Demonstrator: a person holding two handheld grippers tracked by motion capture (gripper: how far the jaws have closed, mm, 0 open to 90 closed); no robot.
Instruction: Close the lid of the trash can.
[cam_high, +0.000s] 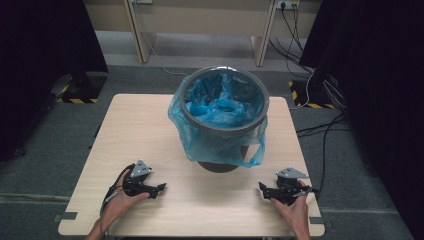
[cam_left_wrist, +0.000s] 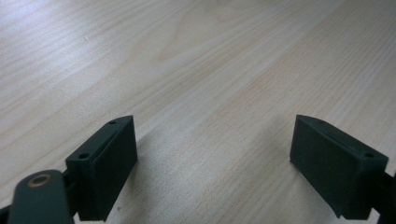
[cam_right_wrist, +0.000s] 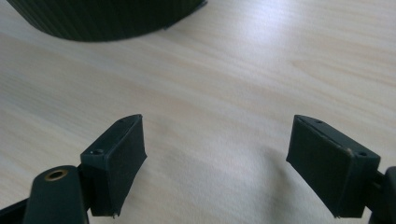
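The blue bag (cam_high: 216, 127) already lines the grey bin (cam_high: 225, 95) at the far middle of the table (cam_high: 150, 130), its edge draped over the rim, while the left gripper (cam_high: 161, 188) and right gripper (cam_high: 262, 188) rest near the front edge, fingers apart and empty, so little seems left.

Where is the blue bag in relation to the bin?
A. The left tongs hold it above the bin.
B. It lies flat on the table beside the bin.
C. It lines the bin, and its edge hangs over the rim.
C: the bag sits inside the bin, and its edge hangs outside over the rim.
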